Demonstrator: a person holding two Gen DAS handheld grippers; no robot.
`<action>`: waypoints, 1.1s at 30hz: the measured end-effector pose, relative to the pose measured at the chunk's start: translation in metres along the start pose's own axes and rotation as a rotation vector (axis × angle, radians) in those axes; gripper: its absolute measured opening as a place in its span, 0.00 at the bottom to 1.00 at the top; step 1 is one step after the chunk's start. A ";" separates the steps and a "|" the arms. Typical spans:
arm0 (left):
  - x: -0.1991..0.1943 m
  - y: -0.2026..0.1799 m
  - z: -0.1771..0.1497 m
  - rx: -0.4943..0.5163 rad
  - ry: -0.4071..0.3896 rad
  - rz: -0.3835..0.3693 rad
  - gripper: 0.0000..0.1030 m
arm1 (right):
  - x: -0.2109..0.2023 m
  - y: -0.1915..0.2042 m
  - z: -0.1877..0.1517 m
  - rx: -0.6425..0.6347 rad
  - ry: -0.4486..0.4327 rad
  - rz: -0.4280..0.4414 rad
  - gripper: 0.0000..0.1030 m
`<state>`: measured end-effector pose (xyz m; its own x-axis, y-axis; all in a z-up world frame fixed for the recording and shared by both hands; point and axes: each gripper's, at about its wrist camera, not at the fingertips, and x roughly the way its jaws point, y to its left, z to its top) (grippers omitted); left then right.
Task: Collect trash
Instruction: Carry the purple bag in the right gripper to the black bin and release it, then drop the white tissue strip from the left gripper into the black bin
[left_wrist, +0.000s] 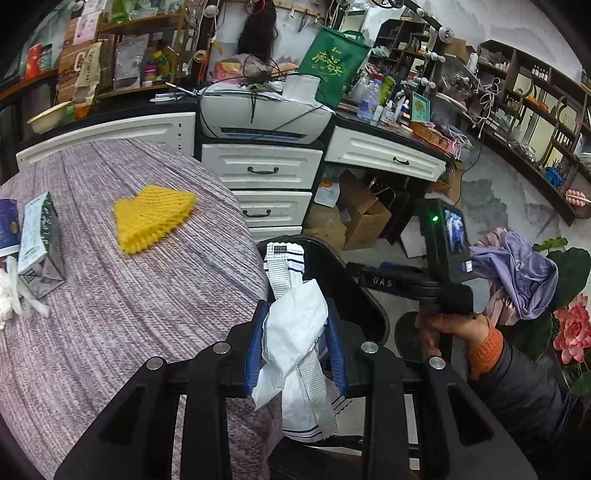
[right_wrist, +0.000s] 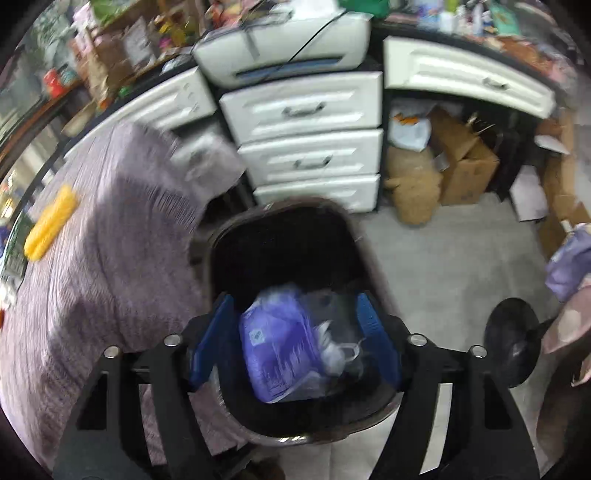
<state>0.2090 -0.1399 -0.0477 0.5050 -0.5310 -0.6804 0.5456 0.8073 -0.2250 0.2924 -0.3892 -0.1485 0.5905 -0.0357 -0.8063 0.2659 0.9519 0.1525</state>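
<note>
Trash lay in two places: some held in the grippers, some on the table. The left gripper (left_wrist: 295, 347) was clamped on a crumpled white wrapper (left_wrist: 291, 339) together with a striped white strip (left_wrist: 282, 266), its blue pads pressing the bundle from both sides at the table's edge, with the rim of a black bin (left_wrist: 364, 291) just beyond it. On the purple-grey tablecloth (left_wrist: 129, 314) sat a yellow foam net (left_wrist: 153, 216), well apart from the gripper, and near the left edge a small carton (left_wrist: 38, 243) lay tilted beside a white wad (left_wrist: 14, 291).

The right gripper (right_wrist: 295, 339) hung over the black bin (right_wrist: 291, 243) with its jaws standing apart. A purple packet (right_wrist: 275, 350) with a clear wrapper (right_wrist: 338, 347) showed between the blue pads without touching either; the view was too blurred to tell whether it was falling or resting inside. In the left view, the person's hand (left_wrist: 450, 332) in an orange cuff gripped that right device's handle. White drawers (right_wrist: 306, 136) stood behind the bin.
</note>
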 end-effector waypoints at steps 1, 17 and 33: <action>0.002 -0.001 0.001 -0.001 0.004 -0.005 0.29 | -0.003 -0.002 0.001 0.003 -0.006 -0.004 0.68; 0.085 -0.052 0.018 0.060 0.157 -0.077 0.29 | -0.105 -0.026 0.033 0.091 -0.315 -0.051 0.81; 0.138 -0.076 0.025 0.080 0.249 -0.040 0.70 | -0.145 -0.007 0.029 0.046 -0.394 0.020 0.84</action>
<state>0.2543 -0.2812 -0.1071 0.3071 -0.4746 -0.8249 0.6182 0.7585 -0.2062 0.2272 -0.3996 -0.0162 0.8407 -0.1404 -0.5229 0.2801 0.9393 0.1983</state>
